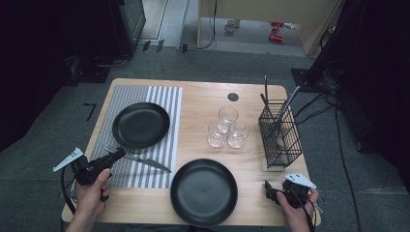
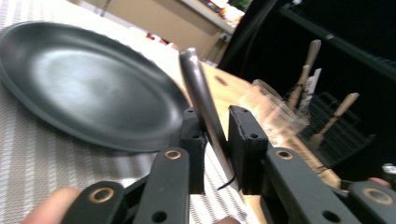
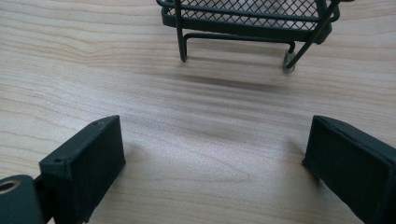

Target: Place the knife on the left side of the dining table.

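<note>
A silvery table knife lies slanted on the striped placemat, just right of and below the far black plate. My left gripper is at the knife's left end. In the left gripper view the knife runs up between the jaws of the left gripper; the jaws stand slightly parted around it, with a thin gap at the right pad. My right gripper rests low at the table's front right. Its jaws are wide apart over bare wood with nothing between them.
A second black plate sits at the front centre. Three clear glasses cluster mid-table. A black wire cutlery basket with utensils stands at the right; its foot is just ahead of my right gripper.
</note>
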